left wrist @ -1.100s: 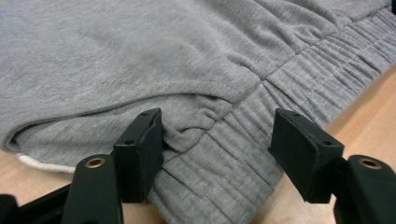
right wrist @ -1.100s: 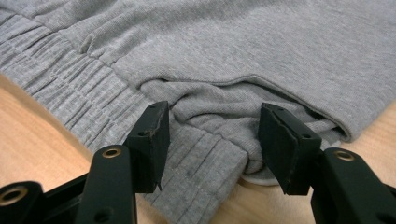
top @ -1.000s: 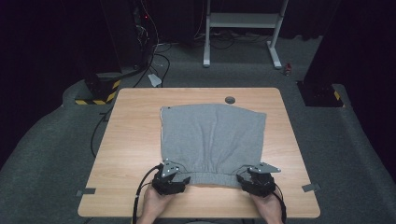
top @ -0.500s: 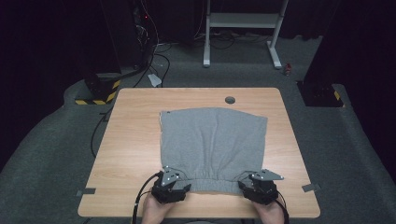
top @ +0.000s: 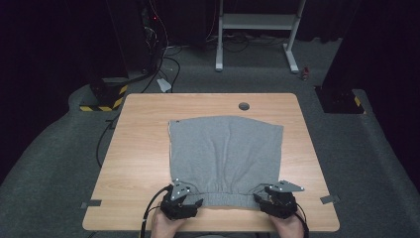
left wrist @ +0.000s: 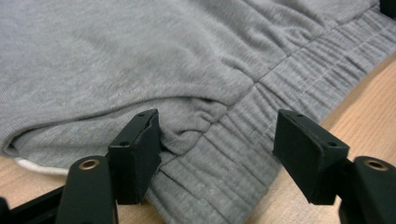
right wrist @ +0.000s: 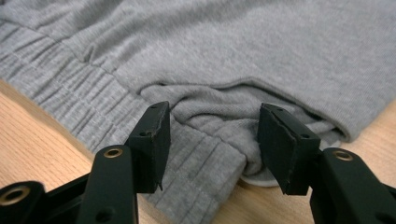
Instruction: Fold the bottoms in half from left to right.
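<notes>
shorts (top: 225,153) flat on table (top: 143,148), hand-held grippers at waistband (top: 225,198) corners, near edge

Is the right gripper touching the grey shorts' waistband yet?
Touching. The right gripper view shows the right gripper open, jaws astride the waistband corner of the grey shorts.

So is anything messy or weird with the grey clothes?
A little. The grey garment lies flat, but its two near corners are bunched and folded under by the waistband, with a white bit poking out.
</notes>
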The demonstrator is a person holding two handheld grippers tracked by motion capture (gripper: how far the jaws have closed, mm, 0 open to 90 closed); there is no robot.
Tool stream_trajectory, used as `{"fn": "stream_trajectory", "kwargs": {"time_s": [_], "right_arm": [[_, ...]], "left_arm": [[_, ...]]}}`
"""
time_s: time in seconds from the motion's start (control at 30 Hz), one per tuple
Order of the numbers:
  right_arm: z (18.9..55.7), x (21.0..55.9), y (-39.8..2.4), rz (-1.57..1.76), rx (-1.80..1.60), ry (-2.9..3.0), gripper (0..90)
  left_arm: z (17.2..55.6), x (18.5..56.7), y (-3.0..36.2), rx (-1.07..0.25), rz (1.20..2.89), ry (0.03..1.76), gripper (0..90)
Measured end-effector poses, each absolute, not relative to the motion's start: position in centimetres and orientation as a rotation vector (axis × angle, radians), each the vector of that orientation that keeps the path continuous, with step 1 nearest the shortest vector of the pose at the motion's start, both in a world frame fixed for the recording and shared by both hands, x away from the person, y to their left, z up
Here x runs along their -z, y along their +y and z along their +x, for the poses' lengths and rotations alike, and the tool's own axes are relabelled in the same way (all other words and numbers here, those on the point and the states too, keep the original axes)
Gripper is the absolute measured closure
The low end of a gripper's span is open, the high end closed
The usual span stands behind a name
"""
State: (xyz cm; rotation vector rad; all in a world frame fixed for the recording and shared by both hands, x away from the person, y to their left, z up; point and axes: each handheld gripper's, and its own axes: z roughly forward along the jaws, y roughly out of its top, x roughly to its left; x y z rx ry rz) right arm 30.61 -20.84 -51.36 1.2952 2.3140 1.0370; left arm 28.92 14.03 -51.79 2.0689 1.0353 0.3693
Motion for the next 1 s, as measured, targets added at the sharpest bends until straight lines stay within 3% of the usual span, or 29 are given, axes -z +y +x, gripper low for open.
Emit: {"fn": "stream_trajectory", "kwargs": {"time_s": [0.43,0.7,0.9,1.0], "right_arm": [[31.2,49.7,-18.2,1.179,-1.107,2.32,46.5],[32.0,49.7,-15.1,1.081,-1.217,2.399,46.2],[32.8,50.4,-12.1,1.023,-1.225,2.469,46.1],[32.9,50.7,-10.9,0.996,-1.222,2.491,46.1]], "left_arm": [[31.7,49.8,15.4,-0.288,2.014,1.083,33.6],[34.4,49.4,16.5,-0.33,2.013,1.153,36.1],[36.4,49.7,17.4,-0.33,1.982,1.197,44.9],[37.7,49.8,18.1,-0.334,1.97,1.253,43.3]]}}
